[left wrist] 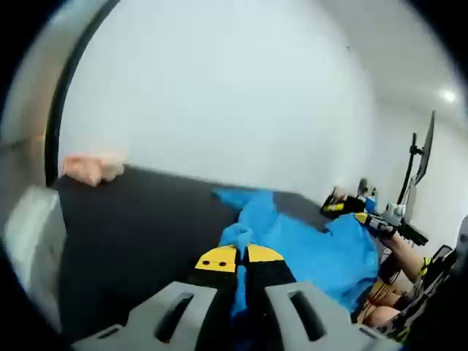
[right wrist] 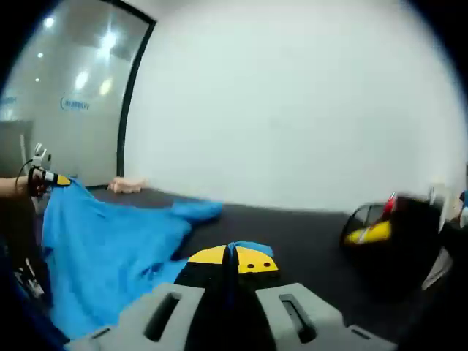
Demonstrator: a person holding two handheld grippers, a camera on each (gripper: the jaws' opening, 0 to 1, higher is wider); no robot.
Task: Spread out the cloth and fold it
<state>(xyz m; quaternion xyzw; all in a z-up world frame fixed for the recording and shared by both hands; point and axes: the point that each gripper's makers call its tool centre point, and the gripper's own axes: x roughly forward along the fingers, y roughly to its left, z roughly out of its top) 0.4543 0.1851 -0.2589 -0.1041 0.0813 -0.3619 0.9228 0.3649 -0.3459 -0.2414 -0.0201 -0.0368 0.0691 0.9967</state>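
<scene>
A bright blue cloth [left wrist: 322, 252] hangs stretched above the black table [left wrist: 146, 227], held up between both grippers. My left gripper [left wrist: 241, 256], with yellow-tipped jaws, is shut on a bunched edge of the cloth. In the same view my right gripper [left wrist: 363, 218] comes in from the right at the cloth's far corner. In the right gripper view my right gripper [right wrist: 232, 259] is shut on a small fold of the cloth [right wrist: 110, 248], which slopes away to the left. My left gripper [right wrist: 51, 178] holds its upper left corner there.
A pink bundle [left wrist: 91, 168] lies at the table's far edge by the white wall, and it appears again as the pink bundle [right wrist: 128, 186]. A blurred black and yellow object [right wrist: 380, 234] stands at the right. A monitor on a stand [left wrist: 420, 157] rises beyond the table. A glass wall [right wrist: 66, 95] is on the left.
</scene>
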